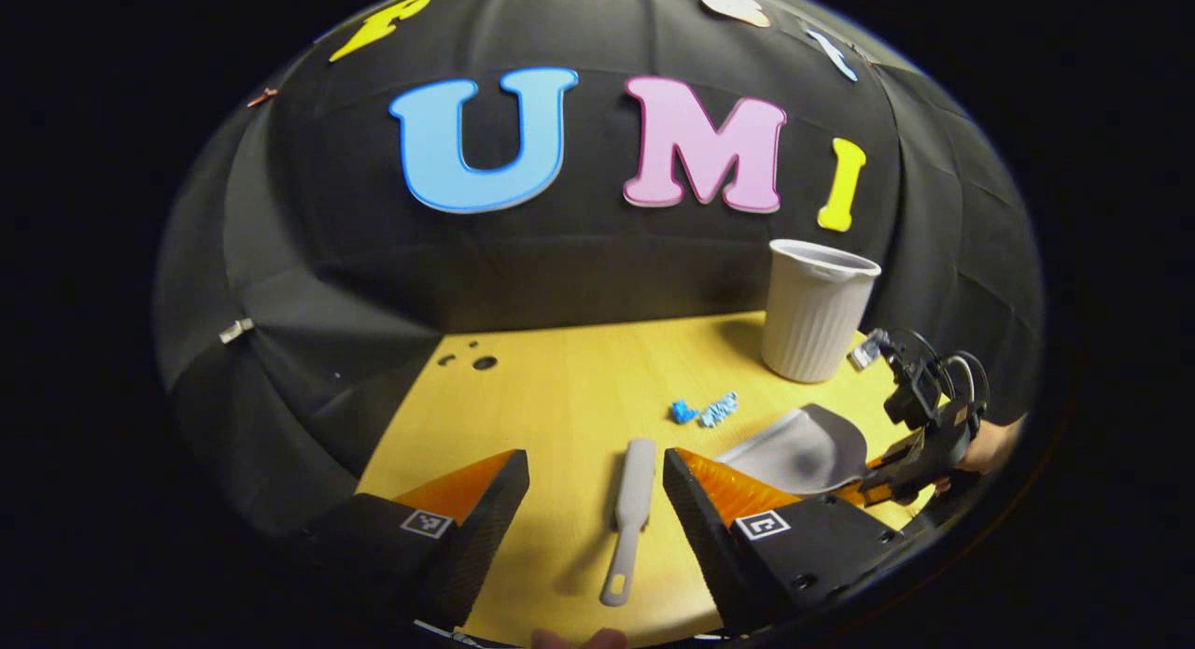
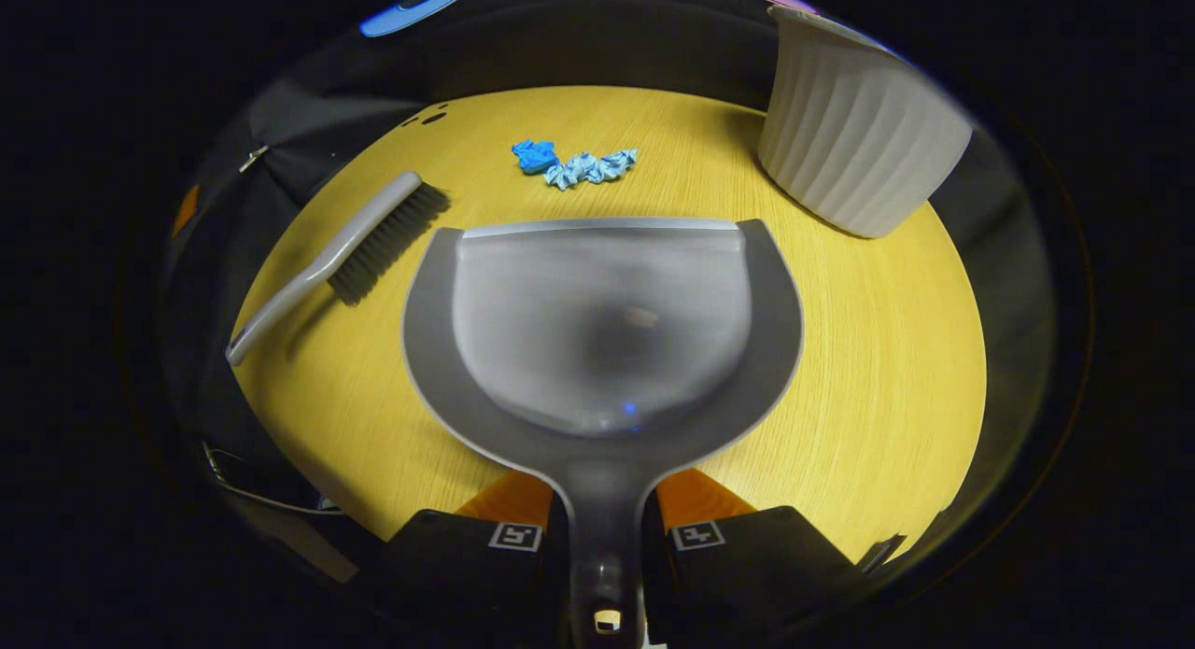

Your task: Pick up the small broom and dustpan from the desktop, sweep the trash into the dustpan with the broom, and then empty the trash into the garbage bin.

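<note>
A small grey broom (image 1: pixel 631 511) lies flat on the wooden desktop (image 1: pixel 560 387), handle toward me, between the open fingers of my left gripper (image 1: pixel 596 472), which hovers above it. In the right gripper view my right gripper (image 2: pixel 602 514) is shut on the handle of the grey dustpan (image 2: pixel 602 322), whose front lip faces the trash. The blue crumpled trash (image 2: pixel 574 163) lies just beyond that lip. The broom (image 2: pixel 336 257) rests left of the pan, bristles toward the pan. In the left gripper view the dustpan (image 1: pixel 803 448) and the right gripper (image 1: pixel 920 453) holding it show at the right.
A white ribbed garbage bin (image 1: pixel 814 313) stands at the back right of the desktop, also seen as the bin (image 2: pixel 854 140) beyond the pan's right side. Small holes (image 1: pixel 471 359) mark the desktop's back left corner. The black cloth wall closes the back.
</note>
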Action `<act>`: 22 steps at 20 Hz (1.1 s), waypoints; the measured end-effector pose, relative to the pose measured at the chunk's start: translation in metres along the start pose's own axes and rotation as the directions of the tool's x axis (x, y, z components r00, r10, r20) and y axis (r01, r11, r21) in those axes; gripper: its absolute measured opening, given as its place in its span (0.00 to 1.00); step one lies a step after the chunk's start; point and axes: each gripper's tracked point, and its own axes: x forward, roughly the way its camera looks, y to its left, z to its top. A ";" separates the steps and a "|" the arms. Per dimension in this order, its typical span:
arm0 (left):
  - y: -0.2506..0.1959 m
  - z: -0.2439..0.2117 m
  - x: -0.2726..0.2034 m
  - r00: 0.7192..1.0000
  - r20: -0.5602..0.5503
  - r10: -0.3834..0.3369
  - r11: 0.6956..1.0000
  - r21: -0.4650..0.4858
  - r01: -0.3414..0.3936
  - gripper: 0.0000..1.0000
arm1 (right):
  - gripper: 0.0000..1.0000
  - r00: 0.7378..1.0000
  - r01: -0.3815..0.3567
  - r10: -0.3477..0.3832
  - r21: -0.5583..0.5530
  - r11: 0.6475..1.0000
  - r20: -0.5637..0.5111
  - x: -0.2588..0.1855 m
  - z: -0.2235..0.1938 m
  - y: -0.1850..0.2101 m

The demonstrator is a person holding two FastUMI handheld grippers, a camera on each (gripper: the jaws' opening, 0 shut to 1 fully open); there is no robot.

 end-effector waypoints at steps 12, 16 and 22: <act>-0.013 -0.112 0.064 0.855 -0.504 -0.122 0.991 -0.013 0.134 0.94 | 0.35 1.000 0.000 -0.001 -0.086 0.996 -0.007 -0.026 -0.014 -0.025; -0.013 -0.131 0.081 0.804 -0.584 -0.109 0.993 -0.031 0.111 0.93 | 0.35 1.000 -0.014 0.012 -0.112 0.994 -0.016 -0.023 -0.018 -0.026; -0.014 -0.165 0.095 0.726 -0.681 -0.090 0.995 -0.030 0.095 0.84 | 0.35 0.998 -0.046 0.040 -0.113 0.992 -0.056 -0.019 -0.017 -0.028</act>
